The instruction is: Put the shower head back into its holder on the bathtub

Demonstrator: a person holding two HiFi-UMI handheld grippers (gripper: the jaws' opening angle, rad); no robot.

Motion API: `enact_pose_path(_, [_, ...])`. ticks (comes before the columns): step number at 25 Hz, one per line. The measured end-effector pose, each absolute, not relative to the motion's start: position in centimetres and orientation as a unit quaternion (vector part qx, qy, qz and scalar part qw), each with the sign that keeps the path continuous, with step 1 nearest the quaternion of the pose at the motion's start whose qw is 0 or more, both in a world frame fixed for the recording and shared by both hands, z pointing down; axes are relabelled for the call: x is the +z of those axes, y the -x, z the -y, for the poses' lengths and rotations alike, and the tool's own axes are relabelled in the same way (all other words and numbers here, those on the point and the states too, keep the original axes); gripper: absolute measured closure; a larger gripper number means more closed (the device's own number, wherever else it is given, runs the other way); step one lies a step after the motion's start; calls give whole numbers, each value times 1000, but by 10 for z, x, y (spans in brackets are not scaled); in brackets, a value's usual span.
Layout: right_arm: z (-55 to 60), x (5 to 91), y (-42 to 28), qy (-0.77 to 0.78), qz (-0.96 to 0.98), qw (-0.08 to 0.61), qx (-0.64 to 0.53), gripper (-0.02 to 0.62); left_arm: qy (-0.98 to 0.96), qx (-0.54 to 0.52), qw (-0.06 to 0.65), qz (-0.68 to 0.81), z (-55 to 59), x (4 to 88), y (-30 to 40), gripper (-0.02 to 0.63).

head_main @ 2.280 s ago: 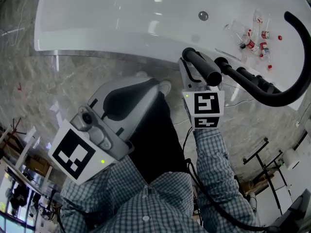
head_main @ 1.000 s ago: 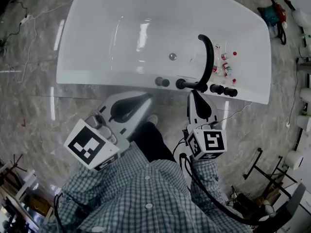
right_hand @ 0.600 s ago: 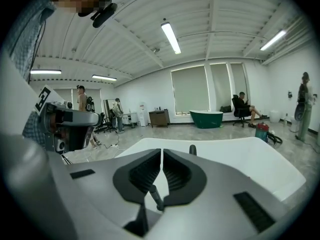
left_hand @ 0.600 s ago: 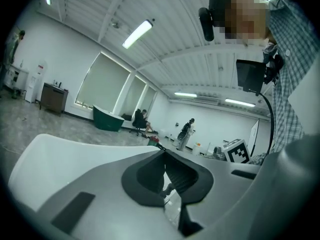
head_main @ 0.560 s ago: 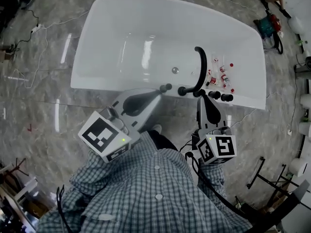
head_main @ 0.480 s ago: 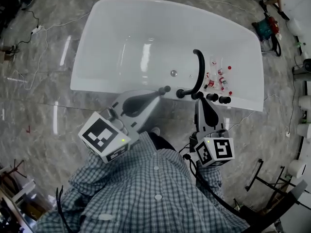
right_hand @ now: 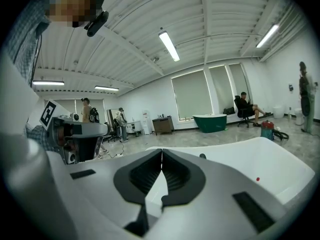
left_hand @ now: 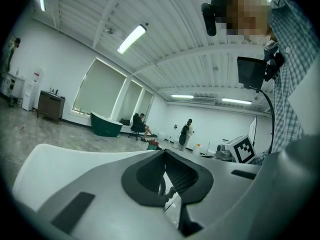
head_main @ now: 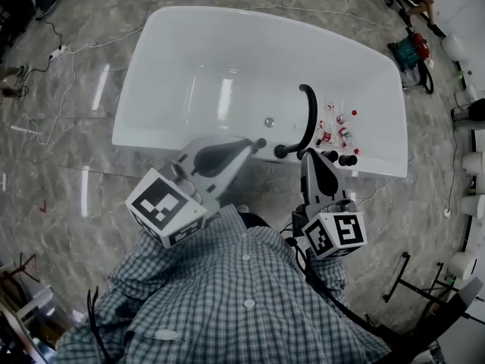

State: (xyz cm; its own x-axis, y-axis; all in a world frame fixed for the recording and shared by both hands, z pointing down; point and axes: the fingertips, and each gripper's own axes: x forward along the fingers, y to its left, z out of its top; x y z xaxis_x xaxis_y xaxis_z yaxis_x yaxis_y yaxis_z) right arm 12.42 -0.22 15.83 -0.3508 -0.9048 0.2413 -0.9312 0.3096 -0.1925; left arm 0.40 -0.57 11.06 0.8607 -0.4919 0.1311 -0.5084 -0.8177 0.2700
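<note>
Shower head — black, rigid, smooth, probably slippery. It appears seated on the bathtub near rim, nine o'clock from the faucet. Grasp by the handle. Left gripper, right gripper — both closed, empty.

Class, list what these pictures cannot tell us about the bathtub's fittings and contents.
- Head view: whether the shower head sits in its holder among the black rim fittings; too small, overlapped by the right gripper.
- Head view: small red-capped items in the white bathtub; too tiny.
- Left gripper view: bathtub rim, covered by the left gripper body.
</note>
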Motion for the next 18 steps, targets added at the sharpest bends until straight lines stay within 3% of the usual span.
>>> enact_pose_path(18, [-1, 175, -120, -563, 805, 61, 179, 577, -953, 28, 153, 259, 0, 114, -6, 597])
